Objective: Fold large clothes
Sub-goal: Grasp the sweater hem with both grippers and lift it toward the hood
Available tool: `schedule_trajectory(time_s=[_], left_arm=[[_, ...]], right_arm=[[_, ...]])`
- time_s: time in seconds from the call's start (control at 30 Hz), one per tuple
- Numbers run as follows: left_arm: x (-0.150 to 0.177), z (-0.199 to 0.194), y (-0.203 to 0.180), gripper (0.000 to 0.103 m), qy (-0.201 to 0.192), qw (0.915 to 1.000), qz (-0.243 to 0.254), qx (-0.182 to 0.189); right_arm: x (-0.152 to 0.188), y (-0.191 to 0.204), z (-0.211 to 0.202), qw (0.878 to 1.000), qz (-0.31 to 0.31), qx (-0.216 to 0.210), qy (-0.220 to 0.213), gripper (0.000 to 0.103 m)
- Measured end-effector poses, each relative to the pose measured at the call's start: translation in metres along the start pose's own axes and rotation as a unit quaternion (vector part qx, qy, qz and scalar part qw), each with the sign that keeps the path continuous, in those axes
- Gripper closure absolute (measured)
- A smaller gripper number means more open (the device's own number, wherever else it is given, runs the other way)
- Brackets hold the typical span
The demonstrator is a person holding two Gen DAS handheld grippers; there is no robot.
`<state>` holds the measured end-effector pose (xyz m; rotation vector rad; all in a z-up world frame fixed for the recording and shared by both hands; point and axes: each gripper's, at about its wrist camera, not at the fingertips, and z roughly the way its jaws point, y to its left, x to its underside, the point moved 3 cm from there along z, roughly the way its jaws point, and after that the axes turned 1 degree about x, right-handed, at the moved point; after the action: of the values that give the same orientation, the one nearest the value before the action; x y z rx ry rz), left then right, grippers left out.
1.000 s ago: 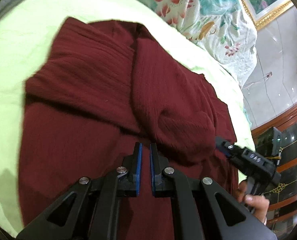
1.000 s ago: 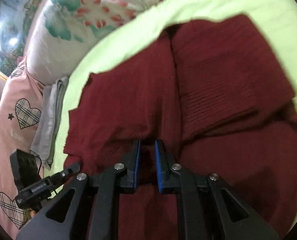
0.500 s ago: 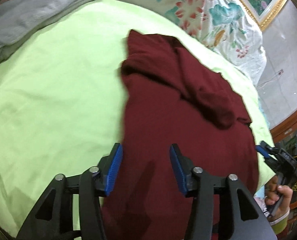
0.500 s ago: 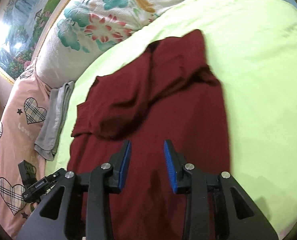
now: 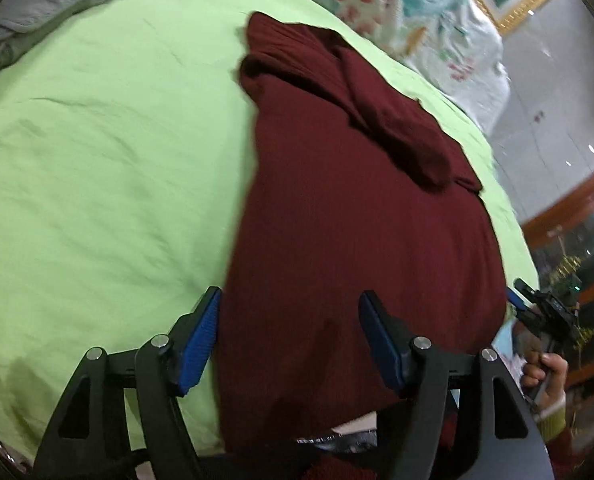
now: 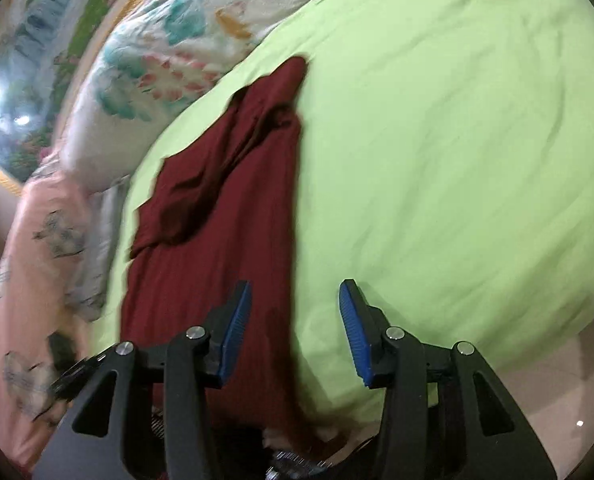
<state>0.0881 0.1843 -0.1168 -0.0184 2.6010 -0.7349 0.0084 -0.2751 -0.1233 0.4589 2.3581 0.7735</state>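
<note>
I have both sleeves laid in across the chest of the dark red sweater (image 5: 357, 240), and I am lining up at its near hem for the next fold. In the left wrist view the sweater runs from the bottom centre of the frame up toward the upper middle, lying lengthwise on the green bedsheet (image 5: 97, 140), with the folded-in sleeves bunched in its upper part. In the right wrist view the same sweater fills the lower left and centre, tapering toward the upper middle.

My left gripper (image 5: 289, 336) is released: its jaws have just been opening and now stand wide, straddling the sweater's left edge at the bottom of the frame, with cloth between them but neither pad pressing on it. My right gripper (image 6: 295, 332) is also released, its jaws having just been opening too; they straddle the sweater's right edge, the left pad over red knit and the right pad over bare sheet. My right hand (image 5: 545, 376) shows at the lower right of the left wrist view.

I judge the next move to be a pinch at each near corner of the hem, then carrying both corners up the frame toward the collar. It calls for closing on both layers at once and lifting the two sides evenly, so the sleeves do not slide out.
</note>
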Motion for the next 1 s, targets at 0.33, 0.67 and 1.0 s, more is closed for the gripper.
schedule_trajectory(time_s=[0.33,0.67,1.0], left_arm=[[0.038,0.007,-0.022,0.076,0.053,0.9972,0.032,0.042],[0.042,0.008,-0.026,0.096,0.058,0.9965,0.046,0.040],[0.036,-0.010,-0.023,0.097,-0.003,0.9984,-0.006,0.056]], right_arm=[[0.065,0.025,0.030,0.984,-0.067,-0.130,0.101,0.059],[0.059,0.024,0.028,0.983,-0.079,-0.135,0.093,0.097],[0.057,0.030,0.021,0.978,-0.080,-0.168,0.094,0.098]])
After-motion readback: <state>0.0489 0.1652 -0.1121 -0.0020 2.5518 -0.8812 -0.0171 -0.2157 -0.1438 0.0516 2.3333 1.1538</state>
